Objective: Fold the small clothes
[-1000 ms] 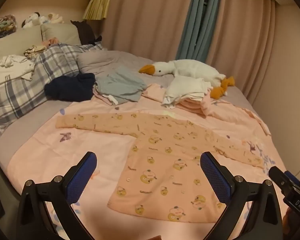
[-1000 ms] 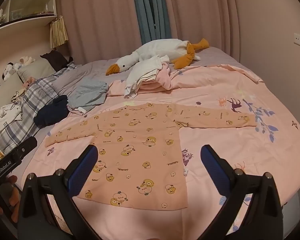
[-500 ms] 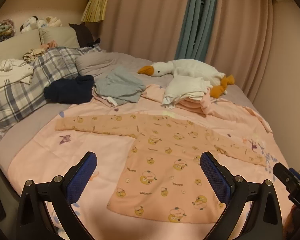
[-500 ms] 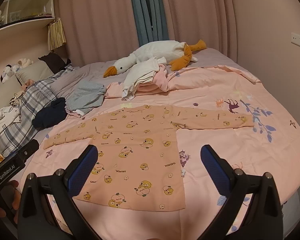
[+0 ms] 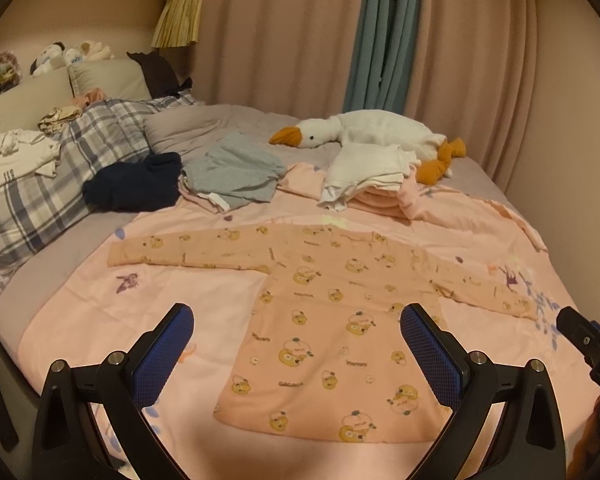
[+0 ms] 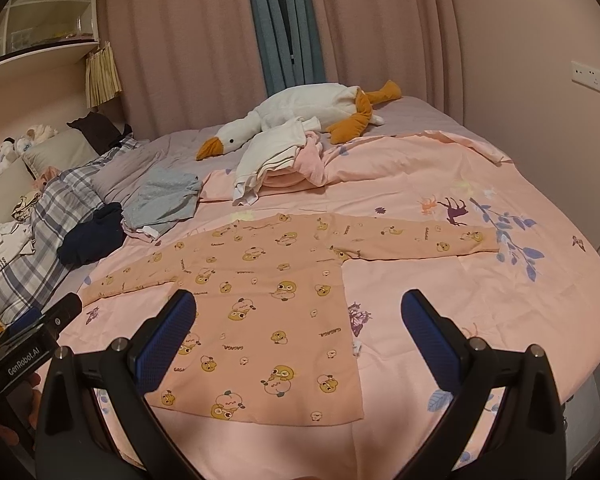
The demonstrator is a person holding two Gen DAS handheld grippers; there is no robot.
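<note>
Shirt (image 5: 332, 312), peach with a duck print, lies flat in the middle of the pink sheet (image 5: 148, 320), both sleeves spread wide and hem nearest the cameras, likely laid out ready for a first fold. Bed (image 6: 412, 116) carries clutter beyond the shirt: plaid pillow (image 5: 40, 184), plush goose (image 5: 364, 132), white folded stack (image 5: 364, 168), grey garment (image 5: 232, 172), navy garment (image 5: 136, 184). Curtains (image 5: 284, 36) back the room. Left gripper (image 5: 296, 344) hovers above the hem, jaws spread wide, holding nothing. Right gripper (image 6: 298, 338) likewise, spread wide and empty above the shirt's right side. No fold made yet.
</note>
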